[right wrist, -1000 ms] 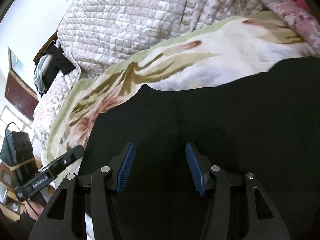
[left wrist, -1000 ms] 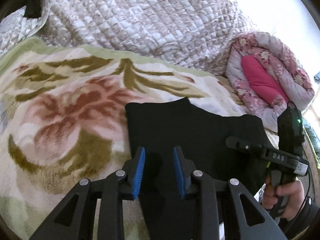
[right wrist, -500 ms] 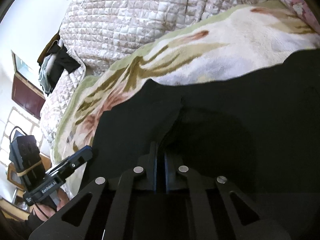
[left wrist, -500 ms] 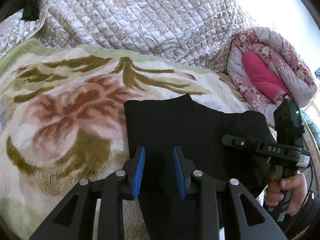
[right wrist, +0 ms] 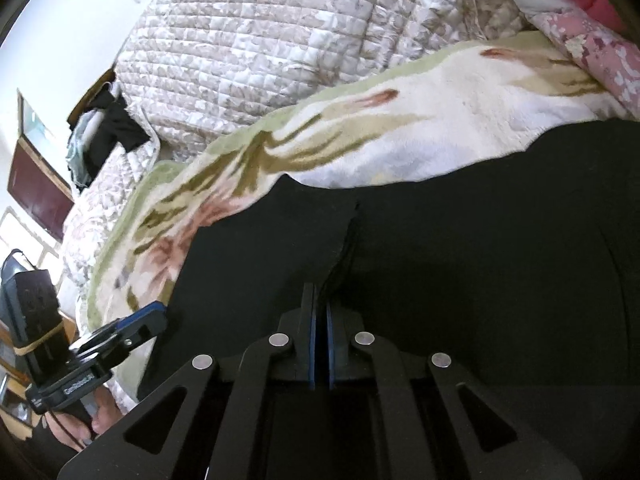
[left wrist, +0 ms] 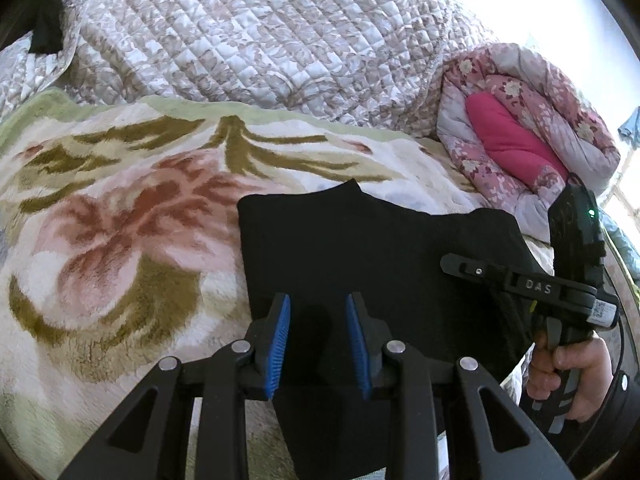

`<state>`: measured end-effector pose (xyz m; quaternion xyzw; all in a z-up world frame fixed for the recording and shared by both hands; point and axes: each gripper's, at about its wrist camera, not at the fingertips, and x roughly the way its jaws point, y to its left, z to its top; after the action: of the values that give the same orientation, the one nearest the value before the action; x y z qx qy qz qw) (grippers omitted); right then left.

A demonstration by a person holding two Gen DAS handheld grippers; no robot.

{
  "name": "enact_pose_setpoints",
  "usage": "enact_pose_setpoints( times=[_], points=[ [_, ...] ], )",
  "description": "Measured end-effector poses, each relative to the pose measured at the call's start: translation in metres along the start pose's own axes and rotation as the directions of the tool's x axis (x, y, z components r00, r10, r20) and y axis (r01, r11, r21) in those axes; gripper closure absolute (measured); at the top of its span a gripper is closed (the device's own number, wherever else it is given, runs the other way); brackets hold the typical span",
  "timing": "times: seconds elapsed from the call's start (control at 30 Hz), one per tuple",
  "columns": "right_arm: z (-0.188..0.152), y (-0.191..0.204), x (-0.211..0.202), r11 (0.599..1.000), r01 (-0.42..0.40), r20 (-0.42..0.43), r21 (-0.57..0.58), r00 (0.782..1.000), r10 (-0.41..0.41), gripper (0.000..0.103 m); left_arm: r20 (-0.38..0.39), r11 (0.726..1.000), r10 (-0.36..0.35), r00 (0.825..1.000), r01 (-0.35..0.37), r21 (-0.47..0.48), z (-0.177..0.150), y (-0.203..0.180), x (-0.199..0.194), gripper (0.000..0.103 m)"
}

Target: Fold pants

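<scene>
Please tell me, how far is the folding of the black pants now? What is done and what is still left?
Done: the black fabric pants lie flat on the floral plush blanket, apparently folded at least once. In hand: the right gripper is shut, pinching a ridge of the cloth; the left gripper stands open above the pants, gripping nothing. Left: the left grip, and probably carrying the next fold over.

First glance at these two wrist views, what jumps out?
The black pants lie flat on a big floral blanket, dark against pale plush. In the right wrist view the right gripper has its fingers pinched shut on a ridge of the pants fabric; the left gripper hovers part-open over the pants' near edge. Behind, a quilted grey bedspread and a rolled pink floral quilt at far right.
</scene>
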<state>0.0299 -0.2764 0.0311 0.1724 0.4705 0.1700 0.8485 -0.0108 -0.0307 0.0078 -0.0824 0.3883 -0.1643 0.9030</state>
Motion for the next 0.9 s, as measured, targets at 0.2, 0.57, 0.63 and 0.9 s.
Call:
enact_pose_setpoints(
  times=[0.2, 0.57, 0.63, 0.9],
  points=[
    [-0.002, 0.001, -0.024, 0.996, 0.088, 0.058, -0.022, 0.995, -0.086, 0.099, -0.033, 1.0, -0.015, 0.999, 0.016, 0.016, -0.011, -0.01, 0.005, 0.068],
    [-0.048, 0.037, -0.022, 0.969, 0.076, 0.015, -0.236, 0.997, -0.074, 0.086, -0.017, 0.996, 0.034, 0.999, -0.032, 0.079, -0.032, -0.031, 0.0, 0.068],
    [-0.046, 0.037, -0.021, 0.967, 0.085, 0.008, -0.241, 0.996, -0.085, 0.086, -0.006, 0.99, 0.063, 0.998, -0.062, 0.127, -0.034, -0.039, -0.001, 0.065],
    [-0.057, 0.04, -0.025, 0.961, 0.122, 0.034, -0.247, 0.993, -0.117, 0.085, -0.02, 0.99, 0.072, 0.997, -0.069, 0.121, -0.035, -0.042, -0.004, 0.064]
  ],
)
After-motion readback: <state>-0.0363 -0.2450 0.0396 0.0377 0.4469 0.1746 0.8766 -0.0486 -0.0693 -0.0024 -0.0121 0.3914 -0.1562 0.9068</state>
